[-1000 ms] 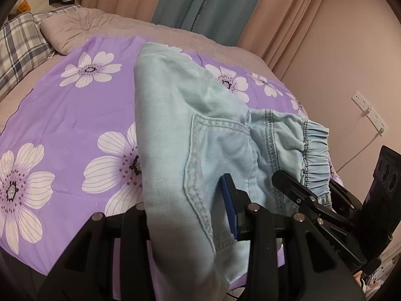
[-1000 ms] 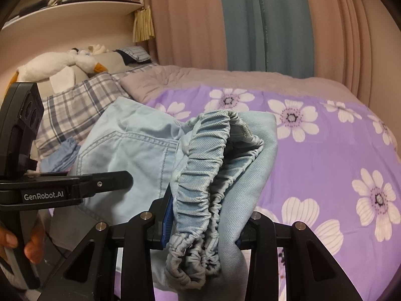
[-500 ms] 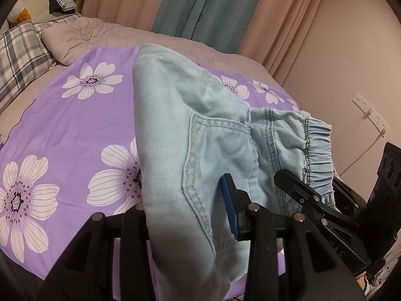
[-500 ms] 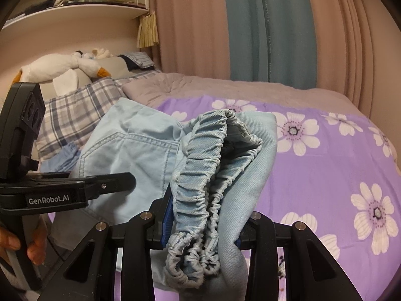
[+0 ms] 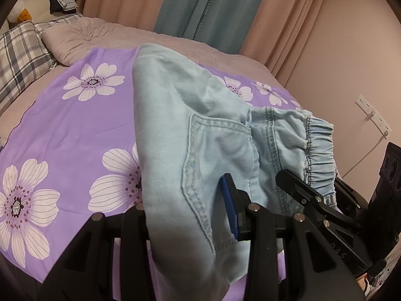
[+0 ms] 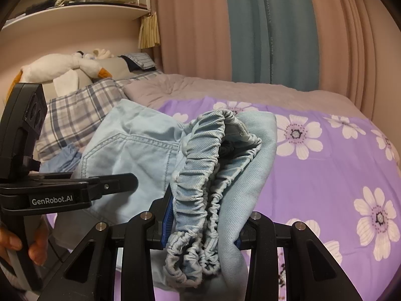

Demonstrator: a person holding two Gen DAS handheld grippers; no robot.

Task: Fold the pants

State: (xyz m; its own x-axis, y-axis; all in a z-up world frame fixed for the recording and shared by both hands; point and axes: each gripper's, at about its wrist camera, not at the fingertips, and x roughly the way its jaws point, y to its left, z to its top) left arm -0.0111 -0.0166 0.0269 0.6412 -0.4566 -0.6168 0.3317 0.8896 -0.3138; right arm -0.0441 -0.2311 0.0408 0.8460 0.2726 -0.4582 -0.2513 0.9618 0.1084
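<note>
Left gripper (image 5: 188,215) clamps the pants (image 5: 200,130) between its fingers; right gripper (image 6: 203,228) pinches their waistband (image 6: 200,175) likewise.

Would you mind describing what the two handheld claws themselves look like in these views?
Both are matte black plastic. The left claw and right claw each have angular fingers with triangular cut-outs, silver screw heads and blue pads. Seen from the right wrist, the left one's side carries white "GenRobot.AI" lettering and a boxy black handle; bare fingers grip it, with no sleeve or cable visible.
</note>
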